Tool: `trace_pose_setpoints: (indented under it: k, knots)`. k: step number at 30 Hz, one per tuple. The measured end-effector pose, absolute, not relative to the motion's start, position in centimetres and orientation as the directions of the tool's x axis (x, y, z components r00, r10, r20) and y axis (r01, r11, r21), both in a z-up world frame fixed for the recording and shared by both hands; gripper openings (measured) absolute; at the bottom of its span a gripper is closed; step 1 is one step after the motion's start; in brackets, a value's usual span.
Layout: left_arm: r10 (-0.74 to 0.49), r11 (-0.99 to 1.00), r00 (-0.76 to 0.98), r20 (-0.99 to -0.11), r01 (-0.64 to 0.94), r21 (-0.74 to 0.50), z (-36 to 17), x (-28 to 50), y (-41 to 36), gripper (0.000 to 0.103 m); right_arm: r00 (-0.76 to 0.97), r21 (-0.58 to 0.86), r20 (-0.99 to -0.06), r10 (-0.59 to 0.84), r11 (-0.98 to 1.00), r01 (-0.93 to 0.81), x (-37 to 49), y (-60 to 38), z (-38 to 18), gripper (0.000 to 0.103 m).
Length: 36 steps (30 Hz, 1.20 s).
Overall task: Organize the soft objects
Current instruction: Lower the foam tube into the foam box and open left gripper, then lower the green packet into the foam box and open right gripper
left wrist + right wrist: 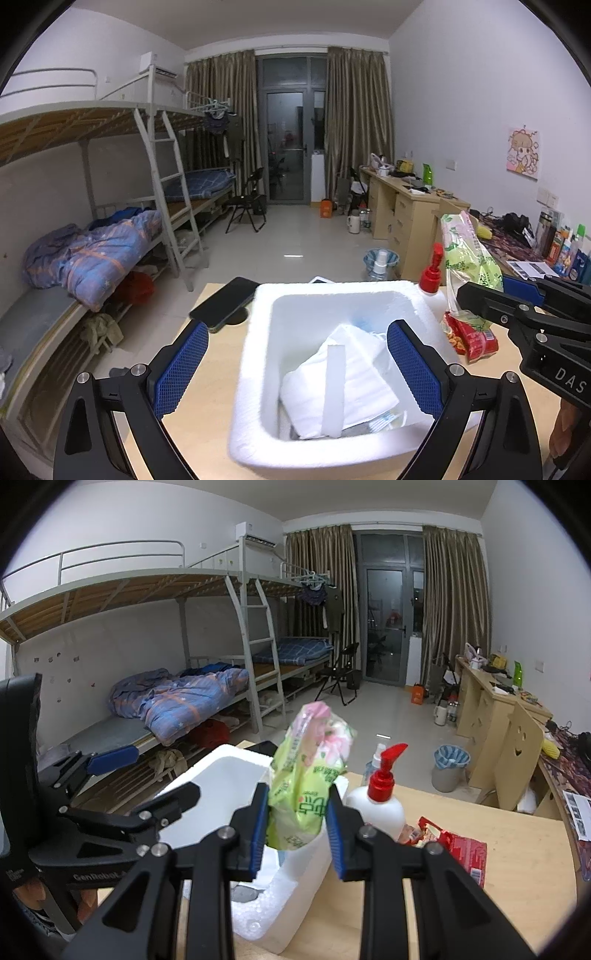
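A white foam box stands on the wooden table and holds folded white cloth. My left gripper is open, its blue pads on either side of the box's left wall and interior, and holds nothing. My right gripper is shut on a green and pink plastic pack and holds it upright above the box's right edge. In the left wrist view the pack hangs from the right gripper beside the box.
A white pump bottle with a red top stands right of the box. A red snack packet lies on the table beyond it. A black phone lies at the table's far left edge. Bunk beds stand left, desks right.
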State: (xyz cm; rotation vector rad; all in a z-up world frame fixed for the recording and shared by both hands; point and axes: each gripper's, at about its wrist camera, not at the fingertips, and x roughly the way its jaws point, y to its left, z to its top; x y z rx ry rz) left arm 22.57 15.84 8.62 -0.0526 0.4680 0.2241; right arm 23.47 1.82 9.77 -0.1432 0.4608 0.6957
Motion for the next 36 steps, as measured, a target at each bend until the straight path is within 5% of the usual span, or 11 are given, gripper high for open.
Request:
trace_pose_setpoints:
  k: [36]
  knots:
    - [0.372, 0.909, 0.824, -0.428, -0.416, -0.010, 9.7, 15.3, 21.7, 0.098, 0.579, 0.018, -0.526, 0.623, 0.689, -0.724, 22.8, 7.3, 8.3, 0.033]
